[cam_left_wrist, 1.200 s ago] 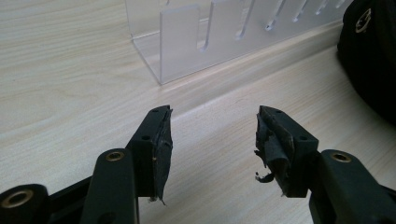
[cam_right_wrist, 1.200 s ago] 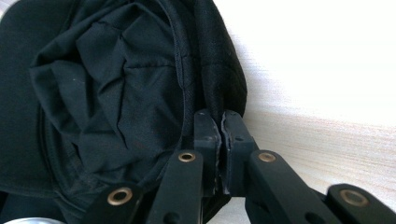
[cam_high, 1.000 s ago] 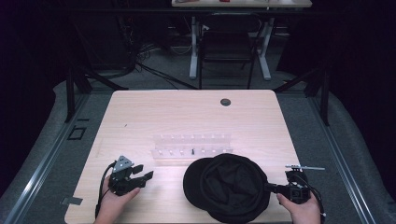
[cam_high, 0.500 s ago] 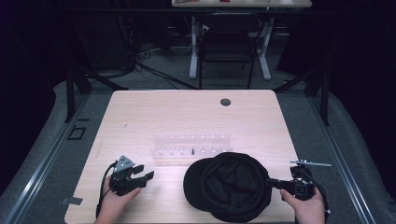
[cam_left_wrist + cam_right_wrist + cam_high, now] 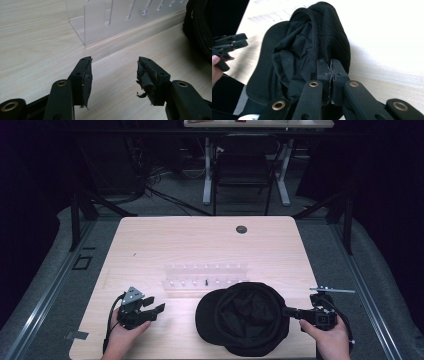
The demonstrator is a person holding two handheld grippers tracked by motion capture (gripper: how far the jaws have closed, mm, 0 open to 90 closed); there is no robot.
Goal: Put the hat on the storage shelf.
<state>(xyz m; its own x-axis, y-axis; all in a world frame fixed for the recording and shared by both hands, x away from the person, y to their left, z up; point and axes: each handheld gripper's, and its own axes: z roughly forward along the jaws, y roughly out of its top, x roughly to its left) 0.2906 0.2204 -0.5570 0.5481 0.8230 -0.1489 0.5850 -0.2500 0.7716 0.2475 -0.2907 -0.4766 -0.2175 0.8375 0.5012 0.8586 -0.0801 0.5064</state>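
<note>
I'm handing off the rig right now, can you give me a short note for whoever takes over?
Right gripper: shut on the rim of the black fabric cap, which lies upside down at the near edge of the pale wooden table.
Left gripper: open, empty, low over the table left of the cap.
Clear plastic slotted rack: just behind the cap.
Done: cap gripped.
Left: probably moving or placing it; the left gripper is free.

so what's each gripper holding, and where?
Right gripper is shut on the black cap, pinching its back edge. Left gripper is open, holding nothing.
</note>
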